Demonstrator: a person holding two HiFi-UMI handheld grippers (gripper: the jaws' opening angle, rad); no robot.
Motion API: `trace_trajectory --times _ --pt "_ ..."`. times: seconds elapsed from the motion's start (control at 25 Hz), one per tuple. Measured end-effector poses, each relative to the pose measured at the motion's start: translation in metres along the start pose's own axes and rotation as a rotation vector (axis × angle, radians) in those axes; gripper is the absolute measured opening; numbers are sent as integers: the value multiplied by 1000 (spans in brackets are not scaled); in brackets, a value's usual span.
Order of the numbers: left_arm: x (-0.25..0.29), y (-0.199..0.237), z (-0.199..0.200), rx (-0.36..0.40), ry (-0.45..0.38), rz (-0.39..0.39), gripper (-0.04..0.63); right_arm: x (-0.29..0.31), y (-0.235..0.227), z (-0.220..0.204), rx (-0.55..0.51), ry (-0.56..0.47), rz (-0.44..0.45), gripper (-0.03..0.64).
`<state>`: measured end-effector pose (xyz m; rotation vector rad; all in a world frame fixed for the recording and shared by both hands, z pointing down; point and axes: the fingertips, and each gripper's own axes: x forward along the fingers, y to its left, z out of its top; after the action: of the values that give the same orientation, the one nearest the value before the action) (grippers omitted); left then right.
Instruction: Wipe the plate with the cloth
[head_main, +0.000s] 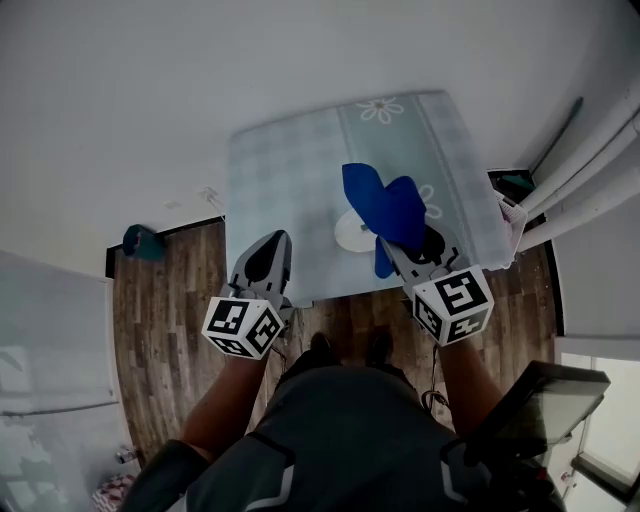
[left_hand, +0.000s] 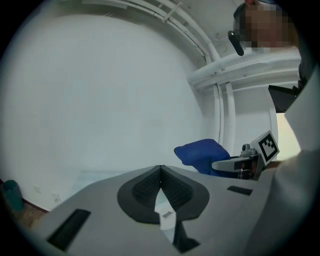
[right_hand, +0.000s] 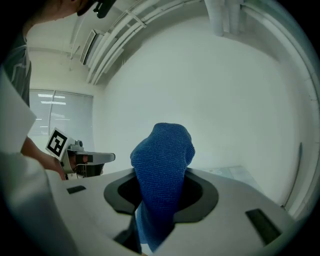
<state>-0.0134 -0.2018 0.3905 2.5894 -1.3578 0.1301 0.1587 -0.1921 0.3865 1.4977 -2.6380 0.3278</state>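
A white plate (head_main: 352, 233) lies on the pale checked tablecloth (head_main: 290, 170), and the blue cloth (head_main: 387, 207) hides part of it. My right gripper (head_main: 402, 250) is shut on the blue cloth (right_hand: 165, 172), whose free end stands up out of the jaws and hangs above the plate. My left gripper (head_main: 277, 242) hovers over the table's near left edge, apart from the plate. Its jaws (left_hand: 160, 171) are shut with nothing between them. From the left gripper view, the blue cloth (left_hand: 201, 151) and the right gripper's body show to the right.
The table's front edge (head_main: 340, 295) is just ahead of my feet, with wooden floor (head_main: 165, 300) around it. A teal object (head_main: 143, 242) sits on the floor at the left. White pipes (head_main: 590, 165) run along the right, and a dark device (head_main: 540, 405) is at the lower right.
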Motion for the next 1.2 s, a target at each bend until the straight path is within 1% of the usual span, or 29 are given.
trace_trajectory --times 0.08,0.24,0.32,0.44,0.64,0.96,1.2 --pt "-10 4 8 -2 -23 9 9 -5 7 9 -2 -29 -20 156" --pt "-27 21 25 36 -62 53 9 -12 18 22 2 -67 -67 156" --pt "-36 30 35 43 -87 59 9 -14 25 25 -4 -74 -93 156" --pt "-46 42 45 42 -108 55 9 -14 35 25 -6 -69 -119 156" --pt "-51 51 47 29 -116 35 9 -16 46 30 -19 -77 -153 156" --pt "-55 45 50 43 -122 -13 9 -22 58 38 -44 -92 -176 156" --pt "-63 41 48 13 -121 -18 9 -26 66 38 -46 -90 -177 156"
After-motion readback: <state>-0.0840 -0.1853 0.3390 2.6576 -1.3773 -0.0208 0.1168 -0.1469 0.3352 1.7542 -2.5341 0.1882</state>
